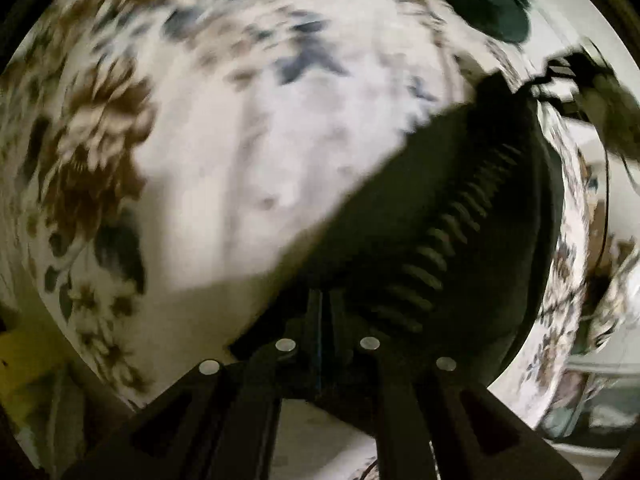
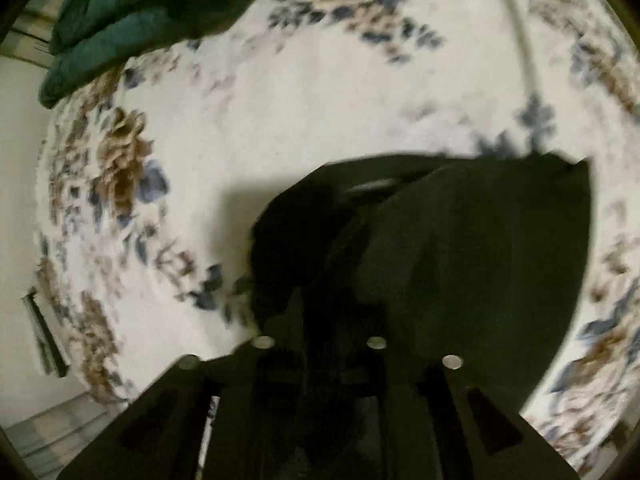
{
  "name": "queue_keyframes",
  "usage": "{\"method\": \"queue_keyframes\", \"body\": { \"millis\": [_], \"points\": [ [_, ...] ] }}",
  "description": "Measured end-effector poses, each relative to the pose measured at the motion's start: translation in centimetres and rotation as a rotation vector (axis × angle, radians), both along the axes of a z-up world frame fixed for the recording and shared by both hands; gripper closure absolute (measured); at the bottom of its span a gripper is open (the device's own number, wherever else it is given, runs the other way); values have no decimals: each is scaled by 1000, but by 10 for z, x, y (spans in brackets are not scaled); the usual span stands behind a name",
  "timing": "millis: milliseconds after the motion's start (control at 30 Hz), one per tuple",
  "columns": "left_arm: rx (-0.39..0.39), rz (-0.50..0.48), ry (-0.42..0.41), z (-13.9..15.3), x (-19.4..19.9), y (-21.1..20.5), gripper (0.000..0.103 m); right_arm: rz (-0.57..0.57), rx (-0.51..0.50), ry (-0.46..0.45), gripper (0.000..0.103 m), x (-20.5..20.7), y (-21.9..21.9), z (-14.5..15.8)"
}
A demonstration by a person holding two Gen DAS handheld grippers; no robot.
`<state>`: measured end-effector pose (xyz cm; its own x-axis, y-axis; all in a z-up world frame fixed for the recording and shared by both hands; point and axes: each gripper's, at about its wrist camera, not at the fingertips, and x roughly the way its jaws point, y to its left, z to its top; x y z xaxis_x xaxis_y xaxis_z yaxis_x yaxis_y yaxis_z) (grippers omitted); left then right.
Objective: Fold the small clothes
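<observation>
The left hand-held gripper (image 1: 320, 300) is pinched closed on a dark, ribbed-hem cloth garment (image 1: 440, 208), which drapes ahead of and right of it. The right hand-held gripper (image 2: 320, 312) has the same garment (image 2: 460, 260) between its jaws; their gap is hidden. Beneath lies a white floral bedsheet (image 2: 300, 112), a green folded cloth (image 2: 132, 20) far ahead-left

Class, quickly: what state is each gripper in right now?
Left gripper: closed, holding the dark garment.
Right gripper: lost against the dark garment; cannot be told.
</observation>
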<state>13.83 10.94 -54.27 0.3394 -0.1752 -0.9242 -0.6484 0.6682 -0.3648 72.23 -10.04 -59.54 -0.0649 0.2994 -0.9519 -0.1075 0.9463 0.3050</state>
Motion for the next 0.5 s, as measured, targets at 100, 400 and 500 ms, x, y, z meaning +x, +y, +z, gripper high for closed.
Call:
{"method": "queue_keyframes", "body": {
  "millis": [100, 400, 500],
  "points": [
    [-23, -9, -6, -1, -7, 12, 95, 7, 33, 7, 59, -32, -15, 5],
    [36, -268, -54, 8, 43, -48, 51, -23, 112, 177, 58, -157, -62, -34],
    [63, -311, -31, 5, 52, -62, 51, -71, 157, 244, 58, -167, -42, -63]
  ]
}}
